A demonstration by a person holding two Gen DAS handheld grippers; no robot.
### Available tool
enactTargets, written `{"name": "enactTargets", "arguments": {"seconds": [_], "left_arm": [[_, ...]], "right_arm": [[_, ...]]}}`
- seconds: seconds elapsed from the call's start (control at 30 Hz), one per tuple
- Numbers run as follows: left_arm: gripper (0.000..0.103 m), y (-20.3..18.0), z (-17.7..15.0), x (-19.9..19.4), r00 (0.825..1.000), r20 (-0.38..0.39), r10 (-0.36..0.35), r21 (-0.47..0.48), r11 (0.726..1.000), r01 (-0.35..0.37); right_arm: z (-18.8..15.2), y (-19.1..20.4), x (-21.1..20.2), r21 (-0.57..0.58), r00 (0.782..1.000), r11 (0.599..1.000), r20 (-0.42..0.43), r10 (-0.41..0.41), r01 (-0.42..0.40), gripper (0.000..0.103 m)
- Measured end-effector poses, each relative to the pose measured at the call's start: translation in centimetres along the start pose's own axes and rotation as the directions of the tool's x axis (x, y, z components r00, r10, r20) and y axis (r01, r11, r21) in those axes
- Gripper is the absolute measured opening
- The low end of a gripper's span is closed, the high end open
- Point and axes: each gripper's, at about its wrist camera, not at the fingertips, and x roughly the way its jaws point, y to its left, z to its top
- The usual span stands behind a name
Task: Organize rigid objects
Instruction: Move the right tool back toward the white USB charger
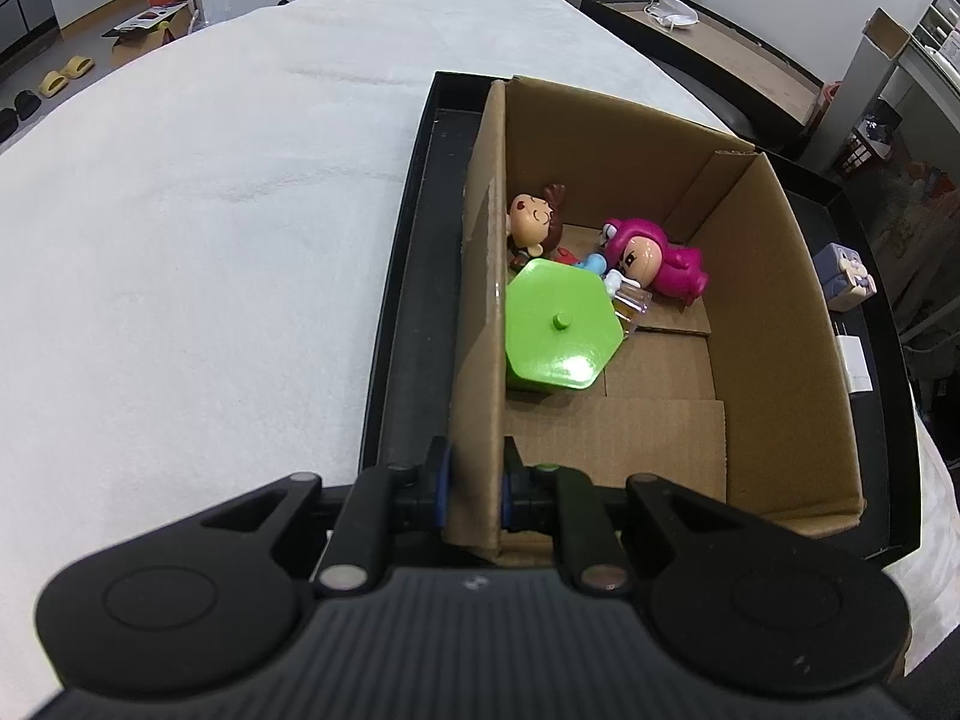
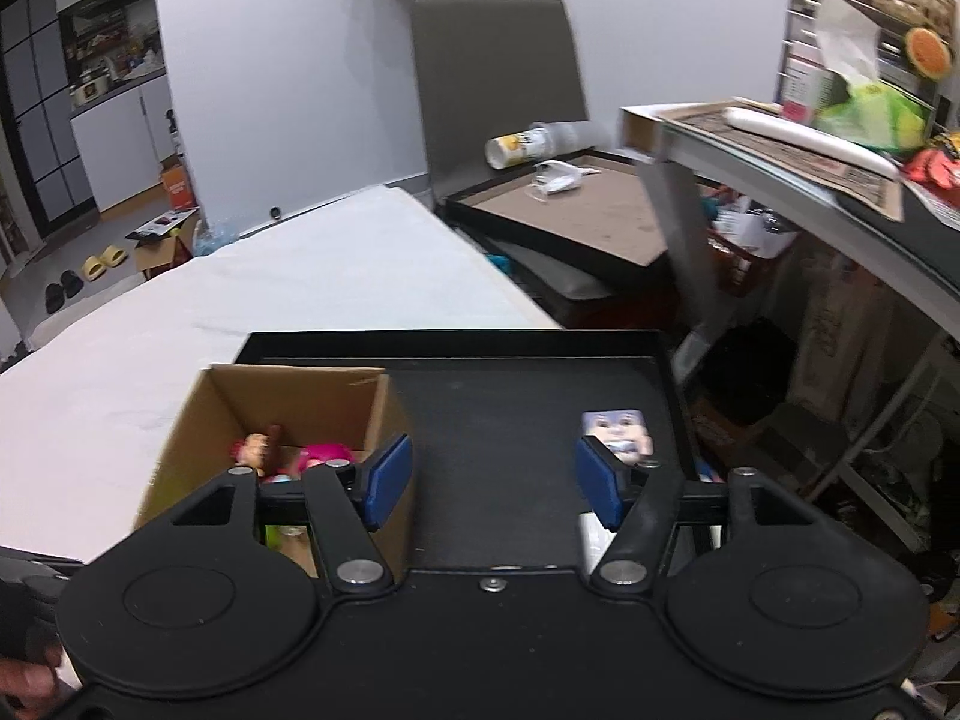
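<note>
An open cardboard box [image 1: 768, 300] stands in a black tray [image 1: 414, 300]. Inside it lie a green hexagonal block [image 1: 558, 330], a pink figure [image 1: 654, 258], a brown-haired figure [image 1: 534, 222] and a small clear piece [image 1: 633, 306]. My left gripper [image 1: 474, 468] is shut on the box's near left wall, one pad on each side. To the right of the box, a grey-blue cube figure [image 1: 846, 276] and a white block [image 1: 855, 363] rest on the tray. My right gripper [image 2: 492, 480] hovers open over bare tray [image 2: 498, 420], between the box [image 2: 198, 420] and the cube figure [image 2: 618, 429].
The tray sits on a white-covered table [image 1: 210, 240] that stretches left and far. Beyond the table's far right edge, a chair carries a flat board [image 2: 570, 210] with a tipped cup [image 2: 516, 147]. A cluttered shelf [image 2: 840, 168] juts in at the right. A hand [image 2: 24, 678] shows at bottom left.
</note>
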Motion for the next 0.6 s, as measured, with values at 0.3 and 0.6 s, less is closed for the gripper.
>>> {"name": "enactTargets", "arguments": {"seconds": [0.3, 0.6], "left_arm": [[0.014, -0.1, 0.1, 0.0, 1.0, -0.003, 0.009, -0.008, 1.0, -0.009], [0.014, 0.0, 0.1, 0.1, 1.0, -0.001, 0.006, -0.015, 1.0, -0.006]], "right_arm": [[-1.6, -4.9, 0.7, 0.083, 0.998, 0.996, -0.041, -0.04, 0.043, 0.06], [-3.6, -7.8, 2.4, 0.17, 0.994, 0.984, -0.097, -0.039, 0.055, 0.06]]}}
